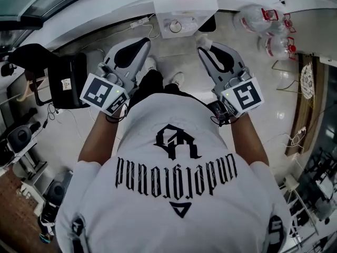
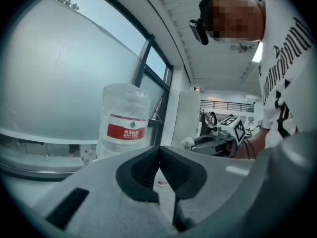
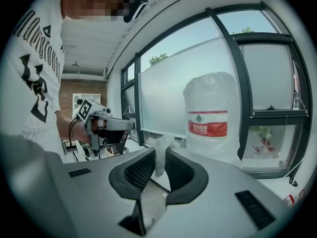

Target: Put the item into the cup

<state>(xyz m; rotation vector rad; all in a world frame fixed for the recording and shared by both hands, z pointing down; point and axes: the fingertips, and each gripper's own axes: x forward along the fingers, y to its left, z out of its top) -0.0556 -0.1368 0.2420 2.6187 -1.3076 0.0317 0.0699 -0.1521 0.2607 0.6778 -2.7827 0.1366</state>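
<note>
In the head view both grippers are held out level in front of the person's white T-shirt, above the floor. My right gripper [image 1: 203,45] [image 3: 159,157] is shut on a crumpled white wad [image 3: 161,150] [image 1: 200,38] that sticks out past its tips. The left gripper [image 1: 143,42] [image 2: 159,151] is shut with nothing between its pads. A small clear round-rimmed thing [image 1: 176,26], perhaps the cup, lies on a white stand [image 1: 184,7] just beyond both tips. From the left gripper view I see the right gripper [image 2: 218,137] alongside.
Large water jugs [image 1: 268,28] lie on the floor at the upper right; one jug [image 2: 124,123] [image 3: 210,118] fills each gripper view before a window. A black chair [image 1: 63,80] and cables are at the left. The person's shoes [image 1: 176,78] show between the grippers.
</note>
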